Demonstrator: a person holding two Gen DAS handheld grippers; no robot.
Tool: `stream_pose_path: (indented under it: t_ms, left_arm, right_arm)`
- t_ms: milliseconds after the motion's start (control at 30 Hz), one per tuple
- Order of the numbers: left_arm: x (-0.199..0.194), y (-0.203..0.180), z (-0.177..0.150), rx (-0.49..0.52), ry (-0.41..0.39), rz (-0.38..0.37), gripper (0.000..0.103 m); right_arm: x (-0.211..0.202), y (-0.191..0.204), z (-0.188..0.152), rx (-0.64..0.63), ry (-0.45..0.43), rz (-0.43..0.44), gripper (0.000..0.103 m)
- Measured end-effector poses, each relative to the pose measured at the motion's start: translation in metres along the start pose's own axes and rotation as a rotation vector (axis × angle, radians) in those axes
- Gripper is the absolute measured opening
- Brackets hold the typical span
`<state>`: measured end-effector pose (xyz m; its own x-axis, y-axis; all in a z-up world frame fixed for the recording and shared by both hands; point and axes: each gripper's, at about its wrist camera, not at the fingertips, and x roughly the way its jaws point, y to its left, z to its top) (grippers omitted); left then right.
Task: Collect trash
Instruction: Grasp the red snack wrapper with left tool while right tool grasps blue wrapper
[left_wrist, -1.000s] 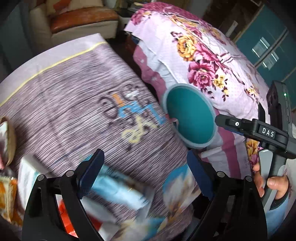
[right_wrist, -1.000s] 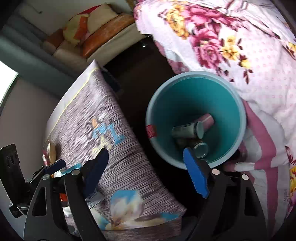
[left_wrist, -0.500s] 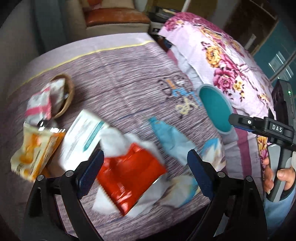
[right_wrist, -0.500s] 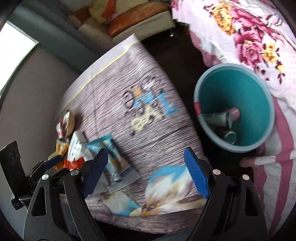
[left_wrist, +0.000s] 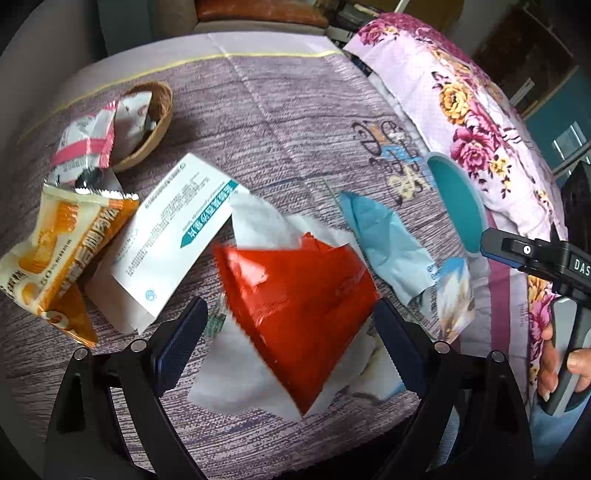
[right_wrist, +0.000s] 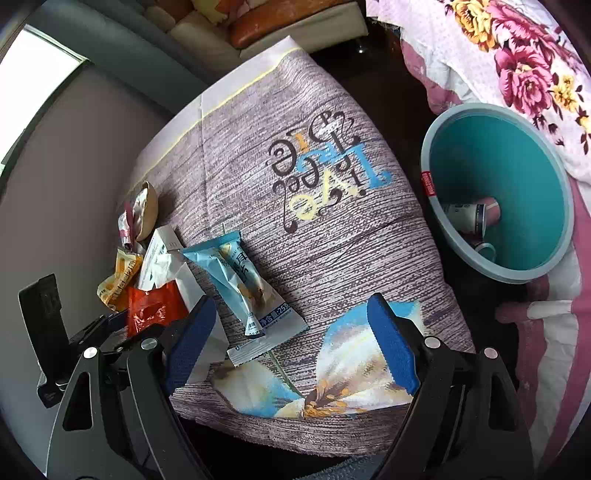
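A red wrapper (left_wrist: 295, 295) lies on white paper on the purple tablecloth, right in front of my open, empty left gripper (left_wrist: 288, 343). A light blue wrapper (left_wrist: 384, 236) lies to its right, a white printed packet (left_wrist: 177, 236) and an orange snack bag (left_wrist: 55, 251) to its left. In the right wrist view my right gripper (right_wrist: 291, 347) is open and empty above the table's near edge, with the blue wrapper (right_wrist: 243, 284) just ahead. The teal bin (right_wrist: 498, 192) stands on the floor at the right, holding cups.
A small woven basket (left_wrist: 155, 122) with a pink and white wrapper (left_wrist: 85, 147) sits at the far left of the table. A flowered bedspread (left_wrist: 461, 103) lies to the right beyond the bin. A sofa stands at the back.
Both grippers swung left, away from the bin and towards the pile of wrappers. The left gripper has come closer to the red wrapper.
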<state>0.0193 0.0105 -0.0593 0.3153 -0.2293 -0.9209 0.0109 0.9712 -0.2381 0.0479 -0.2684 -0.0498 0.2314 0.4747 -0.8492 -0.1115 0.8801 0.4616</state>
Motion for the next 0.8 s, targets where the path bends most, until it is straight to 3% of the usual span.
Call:
stream_pose_path:
  t_ms: [133,233,400,500,800]
  left_arm:
    - [0.006,0.003,-0.001,-0.013,0.001,-0.014,0.092]
    - [0.001,0.004,-0.002,-0.008,-0.051,-0.03,0.091]
    - [-0.005,0.004,-0.002,0.0,-0.08,-0.056,0.039]
    - [-0.009,0.005,-0.002,0.007,-0.095,-0.065,0.034]
    - [-0.039,0.034,0.006,-0.055,-0.176,-0.084,0.033]
  right_arm:
    - [0.009,0.005,0.001,-0.013,0.018,0.001,0.08]
    - [0.016,0.011,0.003,-0.027,0.025,0.0,0.08]
    - [0.029,0.024,0.006,-0.059,0.034,-0.011,0.08]
    - [0.038,0.033,0.009,-0.086,0.039,-0.02,0.08]
    - [0.065,0.049,0.016,-0.133,0.057,-0.029,0.08]
